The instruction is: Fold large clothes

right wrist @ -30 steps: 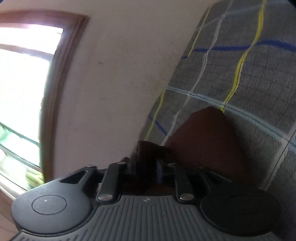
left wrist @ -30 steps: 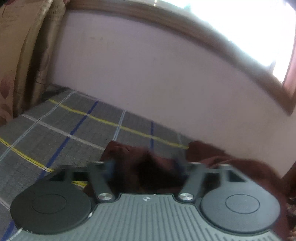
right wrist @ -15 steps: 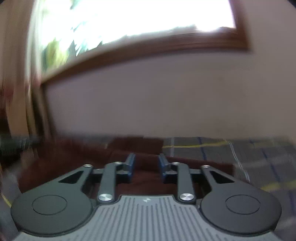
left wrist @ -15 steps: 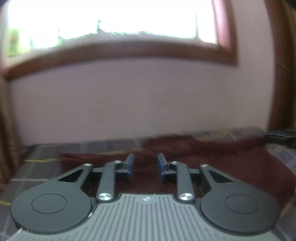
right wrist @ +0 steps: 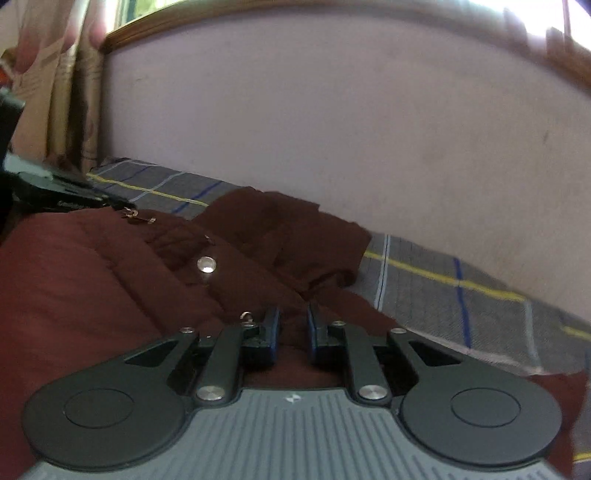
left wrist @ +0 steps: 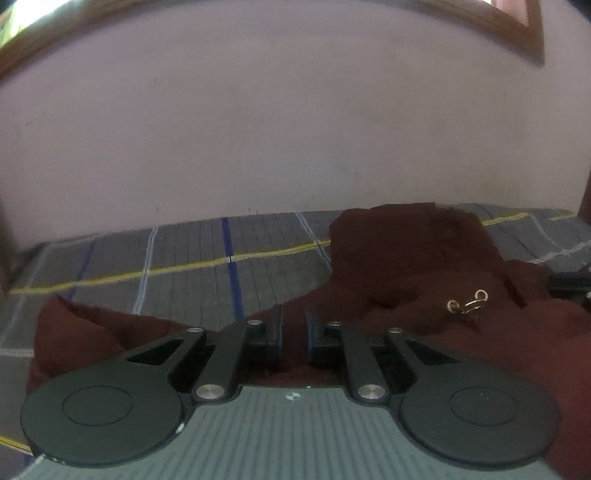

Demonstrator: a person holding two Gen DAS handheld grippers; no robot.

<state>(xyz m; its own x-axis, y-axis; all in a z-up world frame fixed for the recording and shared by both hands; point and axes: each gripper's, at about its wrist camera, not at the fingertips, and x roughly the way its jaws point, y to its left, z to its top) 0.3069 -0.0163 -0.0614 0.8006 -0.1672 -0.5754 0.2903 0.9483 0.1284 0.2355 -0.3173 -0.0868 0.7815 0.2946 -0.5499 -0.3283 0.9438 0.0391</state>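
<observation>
1. A second ago both wrist views were rolled over and blurred; now both sit level, low over a dark maroon jacket (left wrist: 413, 266) spread on a bed with a grey checked bedsheet (left wrist: 192, 266) that runs along a pale wall (left wrist: 295, 129)
2. The left gripper (left wrist: 293, 332) stood wide a second ago with maroon cloth bunched between its fingers; now its jaws are closing to a narrow gap, and a fold of the jacket fills that gap, so it is clamped on the cloth at the jacket's near edge
3. The right gripper (right wrist: 291, 328) was already narrow on a fold a second ago; its jaws are closing further, with maroon cloth between the blue pads, gripped
4. In the left view the jacket lies right of centre, reaching to the wall, and a metal clasp (left wrist: 467, 304) shows on it
5. In the right view the jacket fills the left and centre, with a silver snap button (right wrist: 205, 264) and a small metal fitting (right wrist: 138, 216) farther off
6. A curtain (right wrist: 62, 85) hangs at the far left, below a wooden window frame (right wrist: 192, 16)
7. A black object at far left carries pale lettering, too small and blurred to read
</observation>
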